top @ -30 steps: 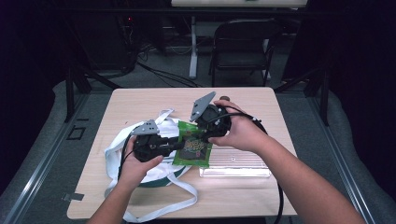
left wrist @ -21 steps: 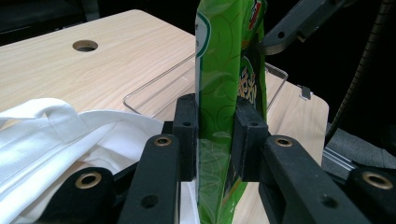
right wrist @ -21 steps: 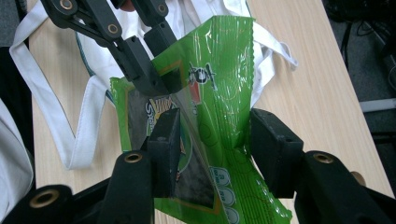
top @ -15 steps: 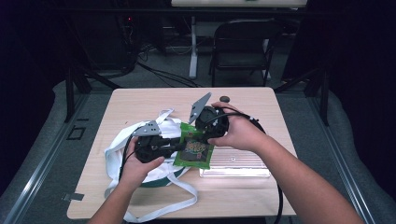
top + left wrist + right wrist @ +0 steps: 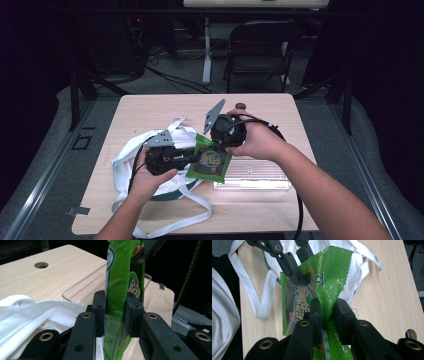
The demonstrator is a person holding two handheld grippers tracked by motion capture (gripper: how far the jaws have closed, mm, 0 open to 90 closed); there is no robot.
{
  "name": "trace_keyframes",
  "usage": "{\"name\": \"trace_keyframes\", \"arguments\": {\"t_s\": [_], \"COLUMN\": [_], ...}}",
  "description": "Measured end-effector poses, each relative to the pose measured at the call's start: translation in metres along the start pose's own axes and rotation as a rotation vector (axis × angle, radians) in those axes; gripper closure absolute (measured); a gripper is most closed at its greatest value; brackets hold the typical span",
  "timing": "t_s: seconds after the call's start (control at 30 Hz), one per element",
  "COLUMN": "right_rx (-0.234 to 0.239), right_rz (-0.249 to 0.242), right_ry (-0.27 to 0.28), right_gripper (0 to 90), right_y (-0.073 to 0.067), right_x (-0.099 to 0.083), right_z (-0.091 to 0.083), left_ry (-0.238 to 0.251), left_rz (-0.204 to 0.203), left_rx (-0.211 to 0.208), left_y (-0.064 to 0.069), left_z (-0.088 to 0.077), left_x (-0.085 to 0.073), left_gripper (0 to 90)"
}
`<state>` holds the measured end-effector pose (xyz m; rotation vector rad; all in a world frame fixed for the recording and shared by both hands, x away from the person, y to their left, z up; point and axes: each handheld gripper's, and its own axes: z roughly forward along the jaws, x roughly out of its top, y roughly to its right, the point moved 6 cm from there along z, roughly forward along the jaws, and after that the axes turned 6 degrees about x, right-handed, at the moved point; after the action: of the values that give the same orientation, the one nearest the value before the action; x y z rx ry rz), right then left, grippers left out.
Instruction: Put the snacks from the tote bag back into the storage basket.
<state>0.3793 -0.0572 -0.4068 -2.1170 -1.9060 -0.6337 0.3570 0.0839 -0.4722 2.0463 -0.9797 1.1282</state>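
Left gripper and right gripper, whose jaws have just been closing, both clamp a glossy green plastic snack packet; pulling evenly would probably tear it cleanly.

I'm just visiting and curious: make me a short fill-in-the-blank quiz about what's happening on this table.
1. Both tools are shut on the same ____ snack packet.
2. Under the left tool lies a white cloth ____ with long straps.
3. Beside the packet, below the right tool, lies a clear plastic ____ on the wooden table.

Missing words: green; bag; tray
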Motion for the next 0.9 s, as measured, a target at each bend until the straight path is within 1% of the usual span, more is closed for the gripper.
{"name": "trace_keyframes", "arguments": {"t_s": [0.07,0.17,0.3,0.5,0.7,0.83,0.9], "right_rx": [0.005,0.011,0.009,-0.006,-0.025,-0.034,-0.039], "right_rz": [-0.001,-0.002,-0.008,-0.015,-0.025,-0.023,-0.024], "right_ry": [0.008,0.012,0.008,0.002,-0.015,-0.009,-0.020], "right_gripper": [78.3,78.6,78.7,78.7,78.6,78.6,78.6], "right_y": [-0.001,-0.002,-0.003,-0.002,0.000,0.001,0.002], "right_x": [0.000,0.000,-0.001,-0.001,-0.002,-0.003,-0.004], "right_z": [-0.001,-0.002,-0.003,-0.006,-0.009,-0.010,-0.011], "left_ry": [0.005,0.012,0.016,0.018,0.021,0.021,0.018], "left_rz": [-0.004,-0.020,-0.026,-0.048,-0.052,-0.057,-0.057], "left_rx": [-0.001,-0.008,-0.011,-0.007,0.007,0.007,0.009], "left_y": [0.000,-0.001,-0.001,-0.003,-0.006,-0.007,-0.008], "left_z": [0.000,-0.001,-0.001,-0.001,-0.002,-0.002,-0.002], "left_x": [0.000,0.001,0.001,0.001,0.000,0.000,0.000], "left_gripper": [72.7,70.3,68.3,64.4,62.6,62.6,62.6]}}
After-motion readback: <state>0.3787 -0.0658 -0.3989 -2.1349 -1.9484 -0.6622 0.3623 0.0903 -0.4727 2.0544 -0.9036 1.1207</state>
